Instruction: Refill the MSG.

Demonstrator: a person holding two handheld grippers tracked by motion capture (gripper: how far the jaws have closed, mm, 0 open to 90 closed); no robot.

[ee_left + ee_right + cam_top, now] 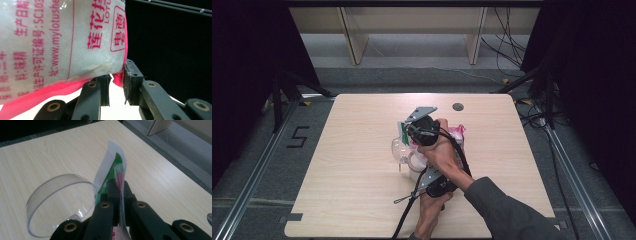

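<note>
Centrally, white pink-printed bag [62,42] over clear cup [60,205], both tongs clenched on it: left gripper [117,86] near, right gripper [119,195] far.

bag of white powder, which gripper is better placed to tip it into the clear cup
Left, likely. Its gripper pinches the bag's lower corner, so lifting there could tilt the contents toward the top. The right gripper is shut on the bag's top edge beside the cup, steadying the mouth.

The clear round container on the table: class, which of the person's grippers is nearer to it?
Right. The right gripper, shut on the packet's edge, sits right beside the clear round container. The left gripper grips the packet's pink bottom seam farther off.
</note>
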